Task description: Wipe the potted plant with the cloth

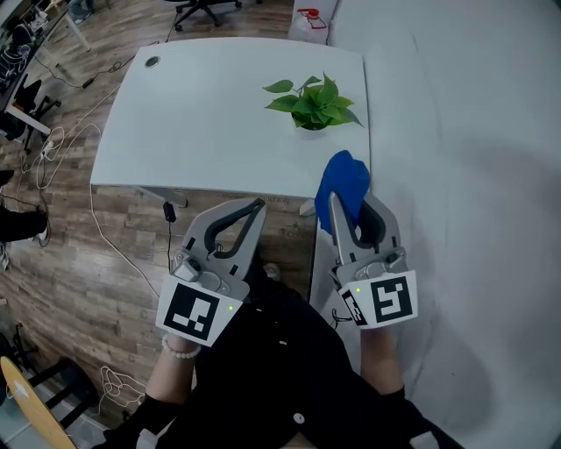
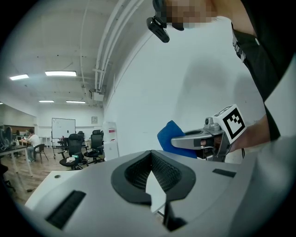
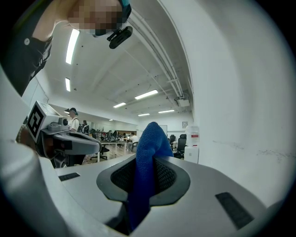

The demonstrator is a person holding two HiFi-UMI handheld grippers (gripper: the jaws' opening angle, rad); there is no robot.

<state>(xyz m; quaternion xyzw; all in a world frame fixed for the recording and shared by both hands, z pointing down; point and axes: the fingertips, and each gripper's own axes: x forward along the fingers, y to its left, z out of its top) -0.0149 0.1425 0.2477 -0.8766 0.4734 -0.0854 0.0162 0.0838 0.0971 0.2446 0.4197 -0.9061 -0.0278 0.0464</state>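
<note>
Limp blue cloth (image 1: 344, 182) is clamped in right gripper (image 1: 352, 210), left gripper (image 1: 254, 209) closed empty; potted plant (image 1: 314, 105) at cloth's 11 o'clock on table (image 1: 202, 123) is judged light, tippy, thin-leaved, so leaves to be supported underneath and wiped gently.

Head view: white tabletop (image 1: 202, 123), with a round cable grommet (image 1: 152, 62) near its 10 o'clock corner. Wood-plank floor (image 1: 79, 263) at 8 o'clock, with loose white cables (image 1: 66, 145) trailing at 9 o'clock. Black office chair (image 1: 203, 10) at 12 o'clock. Bottle with a red top (image 1: 311, 22) near 1 o'clock. White wall (image 1: 465, 131) fills 3 o'clock.

Left gripper view: whiteboard (image 2: 63, 127) at 9 o'clock, with more black chairs (image 2: 74, 150) below it. Ceiling light strips (image 2: 60, 73) at 10 o'clock.
</note>
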